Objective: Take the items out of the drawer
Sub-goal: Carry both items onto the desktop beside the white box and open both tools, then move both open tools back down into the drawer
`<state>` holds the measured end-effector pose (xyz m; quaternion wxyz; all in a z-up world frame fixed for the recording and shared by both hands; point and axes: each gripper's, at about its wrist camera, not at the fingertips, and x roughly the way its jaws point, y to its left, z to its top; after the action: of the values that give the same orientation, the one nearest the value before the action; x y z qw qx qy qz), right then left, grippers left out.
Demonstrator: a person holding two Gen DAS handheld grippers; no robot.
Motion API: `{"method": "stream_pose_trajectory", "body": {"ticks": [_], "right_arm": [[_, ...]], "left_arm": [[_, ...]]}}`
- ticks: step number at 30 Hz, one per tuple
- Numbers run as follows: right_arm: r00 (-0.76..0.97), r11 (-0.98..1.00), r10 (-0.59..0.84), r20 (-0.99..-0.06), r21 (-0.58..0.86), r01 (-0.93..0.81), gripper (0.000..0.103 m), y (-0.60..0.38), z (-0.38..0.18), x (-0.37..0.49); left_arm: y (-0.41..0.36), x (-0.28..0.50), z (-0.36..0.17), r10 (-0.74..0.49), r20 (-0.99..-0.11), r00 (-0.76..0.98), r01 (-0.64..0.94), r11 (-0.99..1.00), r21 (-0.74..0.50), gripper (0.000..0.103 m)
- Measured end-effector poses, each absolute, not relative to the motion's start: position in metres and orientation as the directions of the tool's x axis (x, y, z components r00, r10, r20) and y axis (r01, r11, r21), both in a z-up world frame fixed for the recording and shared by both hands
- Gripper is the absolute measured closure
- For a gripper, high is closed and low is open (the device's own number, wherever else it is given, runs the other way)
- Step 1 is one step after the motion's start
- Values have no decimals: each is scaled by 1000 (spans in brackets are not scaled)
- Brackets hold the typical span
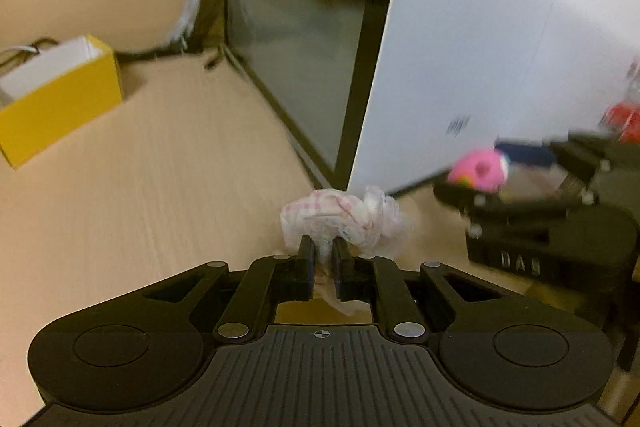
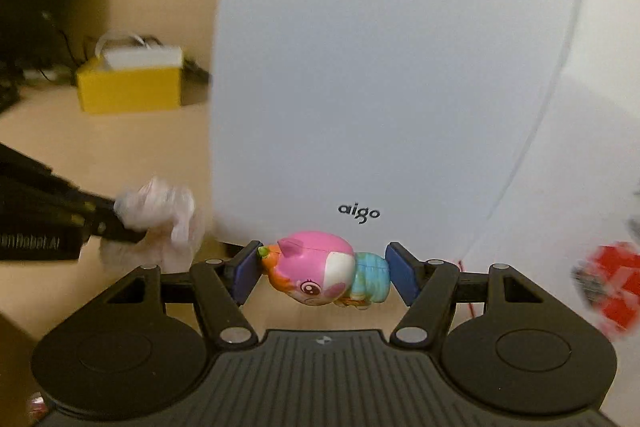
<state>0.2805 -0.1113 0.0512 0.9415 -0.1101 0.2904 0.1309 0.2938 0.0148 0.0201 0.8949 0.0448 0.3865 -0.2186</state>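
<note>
My left gripper [image 1: 323,253] is shut on a crumpled white and pink plastic wrapper [image 1: 344,217], held above the wooden tabletop. The same wrapper [image 2: 160,215] appears blurred at the left of the right wrist view, in the black left gripper. My right gripper [image 2: 325,269] is shut on a small pink toy figure [image 2: 320,267] with a blue body and orange hair, lying sideways between the blue pads [image 2: 402,273]. In the left wrist view that pink toy [image 1: 478,169] shows at the right in the other gripper. No drawer is visible.
A white computer case [image 2: 380,67] marked "aigo" stands close ahead, with a dark glass side panel [image 1: 296,47]. A yellow box [image 1: 60,103] sits on the wooden table [image 1: 160,187] to the left. A blurred red object [image 2: 612,287] lies at the right. Cables trail behind the box.
</note>
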Motion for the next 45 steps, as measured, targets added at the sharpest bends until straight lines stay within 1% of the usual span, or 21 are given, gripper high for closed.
{"method": "stream_pose_trajectory", "body": {"ticks": [4, 6, 7, 9, 11, 14, 16, 18, 22, 25, 29, 33, 35, 39, 42, 43, 45], "right_arm": [[769, 940, 172, -616, -130, -315, 36, -104, 25, 300], [751, 939, 185, -634, -112, -326, 36, -103, 18, 306], [740, 937, 192, -645, -103, -332, 35, -102, 15, 308], [738, 936, 189, -648, -108, -335, 30, -99, 11, 309], [724, 929, 194, -662, -114, -353, 24, -96, 9, 308], [713, 925, 217, -667, -94, -369, 24, -96, 14, 306], [720, 928, 226, -656, -79, -363, 24, -99, 21, 303], [737, 936, 225, -637, -71, -346, 24, -101, 30, 297], [765, 943, 235, -600, -49, -328, 23, -112, 51, 278], [775, 946, 238, -585, -40, -321, 23, -117, 61, 262], [759, 940, 263, -596, -18, -339, 17, -126, 67, 245], [735, 937, 293, -611, 30, -349, 14, -131, 68, 221], [734, 939, 290, -614, 35, -341, 14, -123, 62, 213], [674, 915, 313, -670, 22, -402, 14, -126, 53, 194], [636, 898, 330, -698, 24, -440, 14, -123, 46, 185], [620, 893, 335, -709, 31, -448, 14, -123, 43, 182], [578, 884, 349, -738, 54, -465, 14, -121, 34, 177]], "left_arm": [[7, 302, -6, -295, -753, 589, 428, 904, -19, 84], [5, 302, -4, -291, -737, 609, 437, 900, 5, 79], [6, 303, -3, -287, -739, 609, 437, 899, 10, 78], [9, 304, -2, -291, -738, 608, 430, 903, -1, 79], [13, 301, 4, -301, -711, 636, 421, 907, -8, 79], [23, 295, 21, -322, -659, 680, 402, 915, -33, 80], [26, 290, 33, -331, -652, 682, 404, 914, -40, 80], [28, 290, 39, -321, -661, 678, 414, 910, -17, 80], [39, 276, 48, -295, -627, 721, 398, 917, 26, 80], [51, 264, 53, -319, -622, 715, 394, 919, -19, 81], [62, 235, 61, -374, -610, 699, 431, 900, -58, 81], [72, 204, 61, -393, -617, 681, 444, 893, -79, 81], [77, 191, 56, -394, -627, 672, 434, 896, -96, 81], [88, 172, 41, -403, -663, 631, 428, 894, -137, 81], [89, 164, 21, -401, -748, 528, 442, 882, -162, 81], [87, 164, 11, -372, -795, 479, 436, 887, -152, 81], [84, 165, -5, -311, -859, 406, 414, 901, -131, 81]]}}
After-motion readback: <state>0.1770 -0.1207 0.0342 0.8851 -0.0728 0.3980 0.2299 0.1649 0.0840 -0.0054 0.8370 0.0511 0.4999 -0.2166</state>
